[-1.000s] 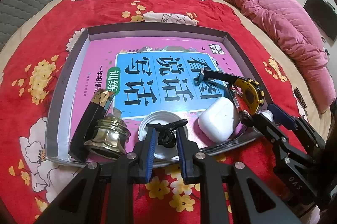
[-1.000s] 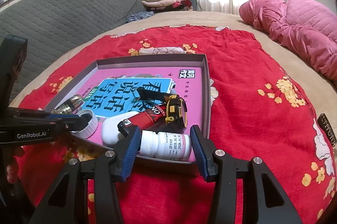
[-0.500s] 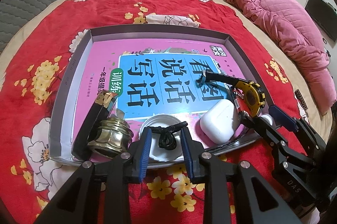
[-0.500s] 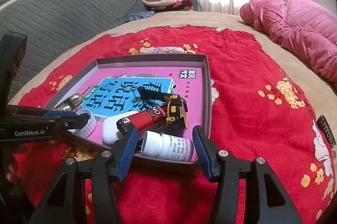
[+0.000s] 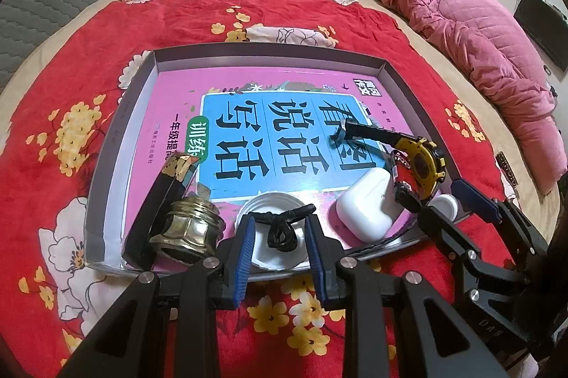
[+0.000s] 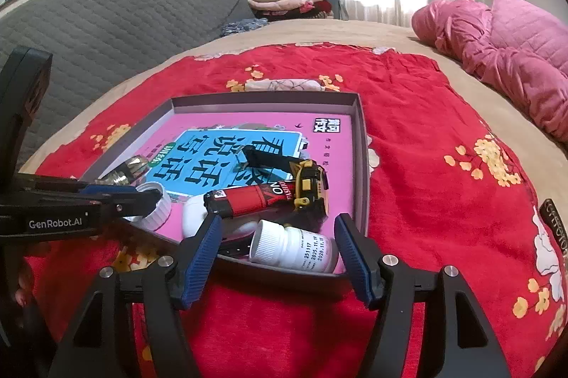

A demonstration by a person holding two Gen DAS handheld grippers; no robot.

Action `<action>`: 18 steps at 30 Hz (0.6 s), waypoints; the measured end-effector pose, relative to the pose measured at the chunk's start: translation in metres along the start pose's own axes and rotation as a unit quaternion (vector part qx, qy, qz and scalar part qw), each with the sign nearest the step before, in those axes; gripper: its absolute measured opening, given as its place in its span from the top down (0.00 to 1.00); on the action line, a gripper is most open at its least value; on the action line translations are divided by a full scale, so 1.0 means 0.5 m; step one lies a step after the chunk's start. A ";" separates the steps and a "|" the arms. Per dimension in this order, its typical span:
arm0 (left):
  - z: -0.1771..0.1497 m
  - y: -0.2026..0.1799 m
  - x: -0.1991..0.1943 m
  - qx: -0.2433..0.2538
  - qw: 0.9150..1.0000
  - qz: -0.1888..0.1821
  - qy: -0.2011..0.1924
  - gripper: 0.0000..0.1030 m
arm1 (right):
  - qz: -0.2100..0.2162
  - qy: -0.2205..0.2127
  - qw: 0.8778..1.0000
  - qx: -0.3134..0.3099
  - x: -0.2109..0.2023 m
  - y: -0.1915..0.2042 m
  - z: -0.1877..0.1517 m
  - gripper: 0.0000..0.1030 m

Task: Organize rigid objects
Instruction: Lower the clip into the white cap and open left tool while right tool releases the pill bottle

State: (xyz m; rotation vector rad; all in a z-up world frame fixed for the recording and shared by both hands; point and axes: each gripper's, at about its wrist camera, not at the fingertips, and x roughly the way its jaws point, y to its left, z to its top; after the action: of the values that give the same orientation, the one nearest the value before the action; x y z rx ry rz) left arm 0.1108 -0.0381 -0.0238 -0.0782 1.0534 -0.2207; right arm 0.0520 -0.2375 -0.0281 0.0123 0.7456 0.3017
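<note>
My right tongs [image 6: 277,250] have just been opening and stand apart, the white pill bottle [image 6: 294,248] lying loose between them in the tray [image 6: 360,143]. My left tongs [image 5: 278,236] are apart around the black cord [image 5: 280,229] on the white lid [image 5: 264,257]. I should back both straight out without nudging anything.

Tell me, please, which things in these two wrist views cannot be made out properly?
- White bottle, right wrist view: label print too small to read beyond dates; its far end is hidden by the right gripper finger.
- Black cord in the white lid, left wrist view: what it is stays unclear.
- White earbud case, right wrist view: mostly hidden behind the red battery.
</note>
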 end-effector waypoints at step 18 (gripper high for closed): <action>-0.007 -0.007 -0.022 0.005 1.000 -0.010 -0.008 0.57 | 0.023 -0.011 1.000 -0.014 -0.002 0.015 0.005 0.34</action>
State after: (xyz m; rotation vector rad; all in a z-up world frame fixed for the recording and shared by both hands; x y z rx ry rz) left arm 0.1021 -0.0388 -0.0157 -0.0807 1.0351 -0.2425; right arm 0.0507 -0.2304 -0.0247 0.0064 0.7190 0.3558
